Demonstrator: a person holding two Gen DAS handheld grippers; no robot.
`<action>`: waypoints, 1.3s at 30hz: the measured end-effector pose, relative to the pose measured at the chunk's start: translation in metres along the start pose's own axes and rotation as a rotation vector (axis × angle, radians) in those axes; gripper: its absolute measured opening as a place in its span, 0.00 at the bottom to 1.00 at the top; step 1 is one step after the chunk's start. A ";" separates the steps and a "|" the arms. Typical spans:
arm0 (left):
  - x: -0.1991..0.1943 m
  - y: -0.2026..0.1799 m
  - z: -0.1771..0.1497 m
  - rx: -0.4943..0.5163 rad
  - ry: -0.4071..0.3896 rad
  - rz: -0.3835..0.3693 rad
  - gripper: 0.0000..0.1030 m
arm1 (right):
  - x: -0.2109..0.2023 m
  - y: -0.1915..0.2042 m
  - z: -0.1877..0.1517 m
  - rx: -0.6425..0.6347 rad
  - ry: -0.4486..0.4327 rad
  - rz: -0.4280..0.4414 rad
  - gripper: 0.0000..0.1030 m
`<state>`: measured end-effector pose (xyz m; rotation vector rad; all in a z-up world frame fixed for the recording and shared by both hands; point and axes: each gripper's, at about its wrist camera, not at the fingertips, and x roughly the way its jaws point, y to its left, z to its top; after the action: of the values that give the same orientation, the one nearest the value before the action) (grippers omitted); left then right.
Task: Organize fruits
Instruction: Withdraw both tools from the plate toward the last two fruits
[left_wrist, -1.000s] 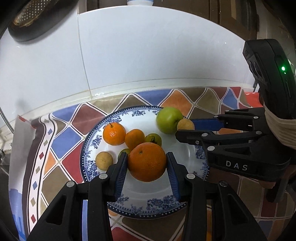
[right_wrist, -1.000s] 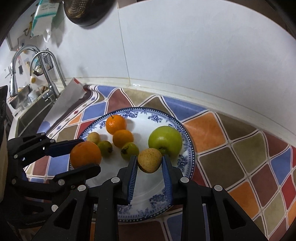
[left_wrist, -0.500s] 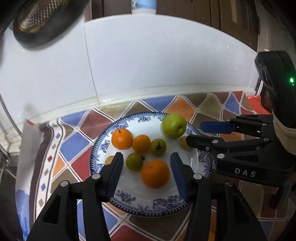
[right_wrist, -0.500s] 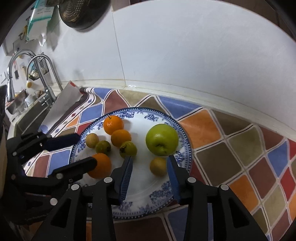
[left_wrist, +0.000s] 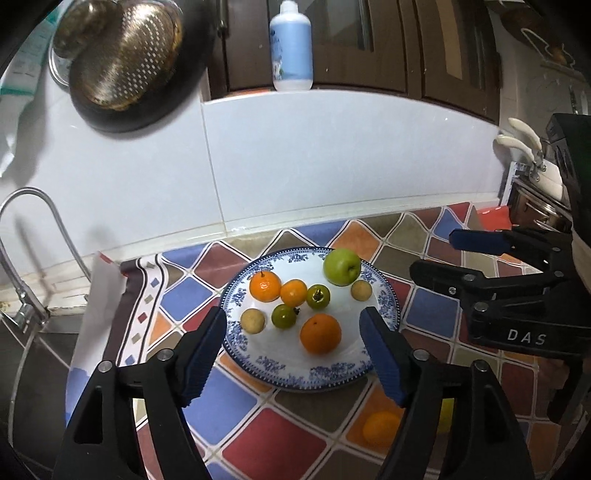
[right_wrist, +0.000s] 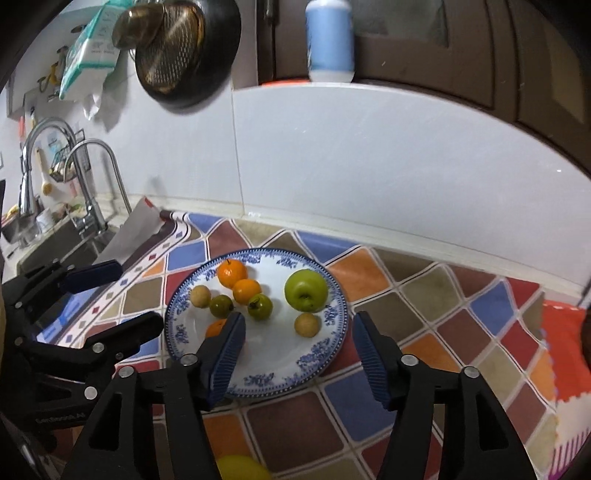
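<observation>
A blue-and-white plate (left_wrist: 284, 376) (right_wrist: 280, 380) holds several fruits: a large orange (left_wrist: 320, 333), two small oranges (left_wrist: 265, 286), a green apple (left_wrist: 342, 266) (right_wrist: 306, 289), two green tomatoes (left_wrist: 318, 297) and two small tan fruits (left_wrist: 252, 320) (right_wrist: 306, 324). My left gripper (left_wrist: 293, 350) is open and empty, raised in front of the plate. My right gripper (right_wrist: 297, 354) is open and empty above the plate's near edge. Each gripper shows in the other's view.
An orange (left_wrist: 380, 430) and a yellow fruit (right_wrist: 242, 468) lie on the patterned tablecloth (left_wrist: 258, 443) near me. A sink tap (right_wrist: 88, 177) stands at the left. A strainer (left_wrist: 122, 59) hangs on the white wall. A blue bottle (left_wrist: 291, 44) stands on the ledge.
Both grippers opened, leaving the large orange and a tan fruit on the plate, then drew back and up away from it.
</observation>
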<state>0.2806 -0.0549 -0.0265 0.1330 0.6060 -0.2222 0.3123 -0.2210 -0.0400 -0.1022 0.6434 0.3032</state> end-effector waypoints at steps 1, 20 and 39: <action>-0.006 0.000 -0.002 0.002 -0.005 0.000 0.73 | -0.008 0.003 -0.001 0.002 -0.012 -0.009 0.64; -0.078 -0.004 -0.030 0.064 -0.083 -0.030 0.82 | -0.085 0.041 -0.028 0.024 -0.071 -0.083 0.68; -0.090 -0.023 -0.052 0.297 -0.092 -0.166 0.82 | -0.103 0.056 -0.072 0.059 0.002 -0.137 0.68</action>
<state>0.1742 -0.0521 -0.0186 0.3577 0.4898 -0.4764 0.1753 -0.2063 -0.0349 -0.0899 0.6431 0.1518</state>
